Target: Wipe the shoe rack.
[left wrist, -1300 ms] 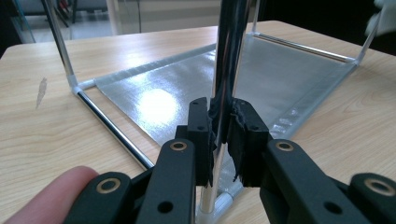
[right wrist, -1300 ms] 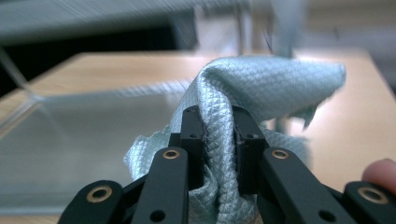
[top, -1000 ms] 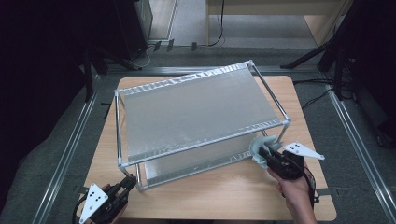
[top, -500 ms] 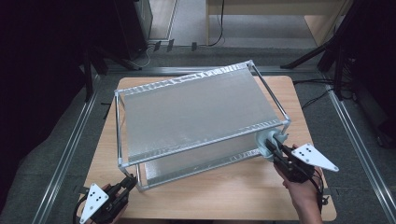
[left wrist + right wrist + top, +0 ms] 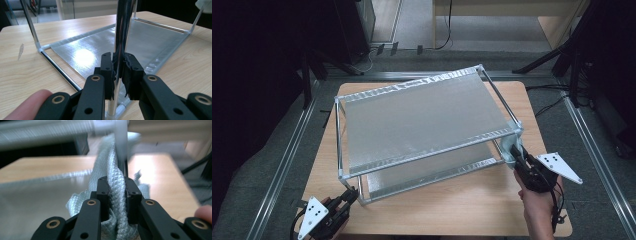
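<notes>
Rack (image 5: 422, 120), two-shelf, metal frame, standing mid-counter (image 5: 452, 205). Left tongs (image 5: 346, 199) clamped on near-left upright post (image 5: 121, 37), low down by the base. Right tongs (image 5: 517, 157) clamped on pale waffle-weave cloth (image 5: 112, 182), pressed against near-right corner post (image 5: 121, 142) just under top shelf.

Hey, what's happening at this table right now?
A person is cleaning a two-level metal shelf rack that stands on a wooden table. The left gripper is clamped on the rack's near-left upright post, steadying it. The right gripper is shut on a pale, textured cloth and holds it against the near-right corner post, just below the top shelf, as if wiping that post. Nothing sits on either shelf.
</notes>
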`<act>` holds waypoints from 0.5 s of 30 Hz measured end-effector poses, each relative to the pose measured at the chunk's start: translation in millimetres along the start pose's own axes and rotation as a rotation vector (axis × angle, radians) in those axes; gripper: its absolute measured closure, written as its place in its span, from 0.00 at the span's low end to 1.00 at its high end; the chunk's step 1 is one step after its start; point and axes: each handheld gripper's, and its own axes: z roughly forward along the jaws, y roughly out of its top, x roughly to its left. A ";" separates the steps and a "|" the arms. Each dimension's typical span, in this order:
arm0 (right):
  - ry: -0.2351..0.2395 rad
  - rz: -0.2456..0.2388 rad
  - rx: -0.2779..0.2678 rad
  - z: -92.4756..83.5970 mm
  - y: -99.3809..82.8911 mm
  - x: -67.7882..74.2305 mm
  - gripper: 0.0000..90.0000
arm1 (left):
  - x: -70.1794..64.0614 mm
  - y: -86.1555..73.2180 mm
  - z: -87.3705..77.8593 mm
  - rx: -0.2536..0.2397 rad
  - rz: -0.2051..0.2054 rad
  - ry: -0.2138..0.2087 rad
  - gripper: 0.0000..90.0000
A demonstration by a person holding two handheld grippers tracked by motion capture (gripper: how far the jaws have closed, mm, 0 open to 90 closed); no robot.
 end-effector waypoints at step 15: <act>-0.065 -0.008 0.257 27.2 -38.5 -14.3 0.87 | -0.5 1.0 -0.3 -0.002 0.001 0.003 0.89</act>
